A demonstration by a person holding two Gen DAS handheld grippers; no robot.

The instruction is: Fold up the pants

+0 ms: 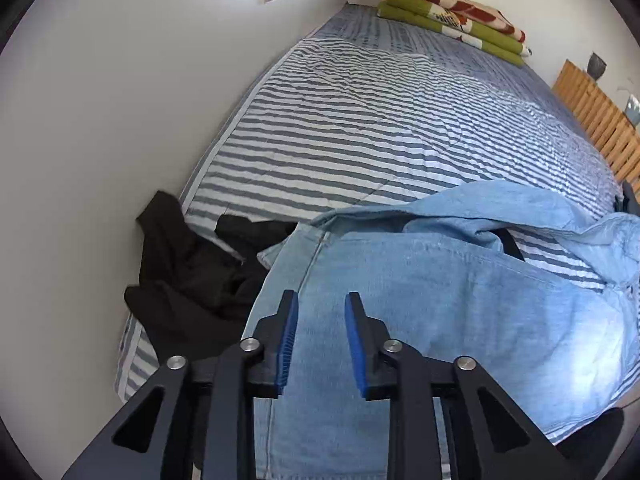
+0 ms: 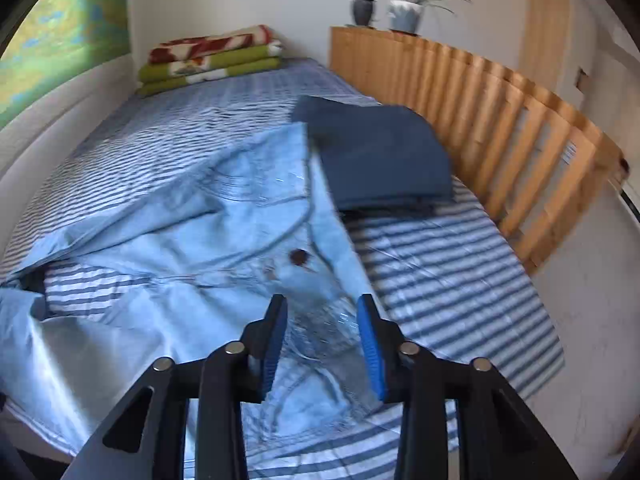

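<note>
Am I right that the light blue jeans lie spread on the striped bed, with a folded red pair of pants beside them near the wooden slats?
Not quite: the folded pants are dark navy blue, not red. The right wrist view shows them beside the light blue jeans on the striped bed, near the wooden slats.

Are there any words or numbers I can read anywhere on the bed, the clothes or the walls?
No readable words or numbers anywhere.
White sticker on the wooden slatted rail: too small and blurred to read.
Light blue jeans: dark round button, no legible writing.
Folded blankets: pattern only, no text.
</note>
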